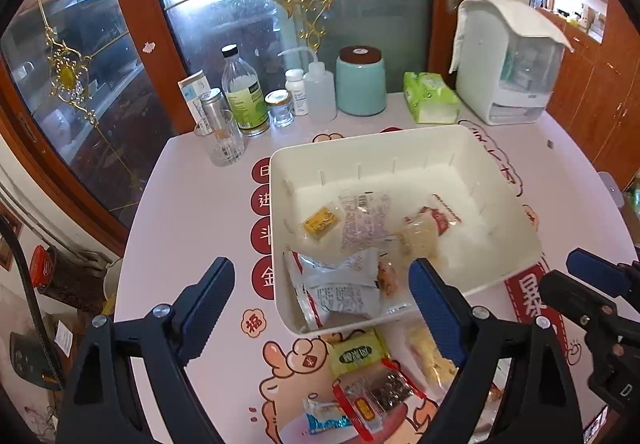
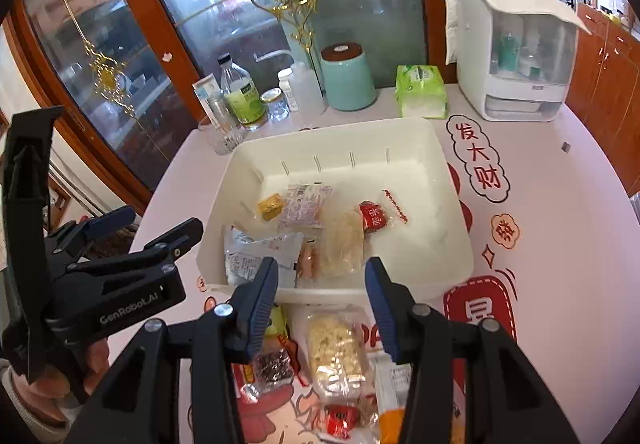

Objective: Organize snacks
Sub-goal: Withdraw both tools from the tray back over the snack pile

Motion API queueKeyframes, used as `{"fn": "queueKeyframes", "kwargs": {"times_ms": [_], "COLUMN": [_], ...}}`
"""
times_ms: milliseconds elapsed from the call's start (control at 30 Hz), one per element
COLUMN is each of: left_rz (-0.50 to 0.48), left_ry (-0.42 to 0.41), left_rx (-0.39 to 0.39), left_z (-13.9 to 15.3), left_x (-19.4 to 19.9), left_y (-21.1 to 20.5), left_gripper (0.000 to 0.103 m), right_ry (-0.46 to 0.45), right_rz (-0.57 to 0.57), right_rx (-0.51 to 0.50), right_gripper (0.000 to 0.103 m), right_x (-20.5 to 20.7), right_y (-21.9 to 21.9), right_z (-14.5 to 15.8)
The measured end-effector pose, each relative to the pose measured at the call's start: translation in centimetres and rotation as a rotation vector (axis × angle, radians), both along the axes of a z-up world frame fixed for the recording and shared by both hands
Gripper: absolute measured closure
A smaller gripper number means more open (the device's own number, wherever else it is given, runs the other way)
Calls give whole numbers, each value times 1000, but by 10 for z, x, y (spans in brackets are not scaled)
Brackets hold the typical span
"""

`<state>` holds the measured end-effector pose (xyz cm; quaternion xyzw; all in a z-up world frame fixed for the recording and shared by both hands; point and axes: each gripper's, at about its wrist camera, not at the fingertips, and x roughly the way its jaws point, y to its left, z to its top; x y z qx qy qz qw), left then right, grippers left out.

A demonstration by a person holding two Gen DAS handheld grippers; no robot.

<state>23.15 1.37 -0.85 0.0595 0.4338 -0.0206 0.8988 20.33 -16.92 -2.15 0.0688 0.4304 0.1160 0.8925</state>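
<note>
The white rectangular plastic bin (image 2: 452,244), six wrapped snack packets (image 2: 344,240) inside, lies just beyond both empty black two-finger grippers: left gripper (image 1: 320,300) spread wide, right gripper (image 2: 322,284) half-spread.

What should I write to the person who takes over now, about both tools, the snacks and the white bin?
Left tool: open wide, empty, above the bin's near edge.
Right tool: jaws apart, nothing between them, also above the near edge.
White bin: in the middle of the table, holding several packets, among them a yellow one and a red one.
Done: those packets are in the bin.
Left: the loose snacks in front of the bin, such as the green packet, the clear pack of pale pieces and the red-edged packet, probably go in next.
</note>
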Motion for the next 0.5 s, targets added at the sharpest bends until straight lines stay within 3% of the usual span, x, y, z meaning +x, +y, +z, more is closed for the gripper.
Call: {"fn": "queueKeyframes", "kwargs": {"times_ms": [500], "left_rz": [-134], "left_ry": [-76], "left_rx": [-60], "left_z": [34], "left_x": [-65], "left_y": [-35], "left_gripper": [15], "right_ry": [-143], "right_rz": [-97], "right_rx": [42], "right_gripper": [57], "right_x": [-95], "right_y": [-40], "right_z": [42]}}
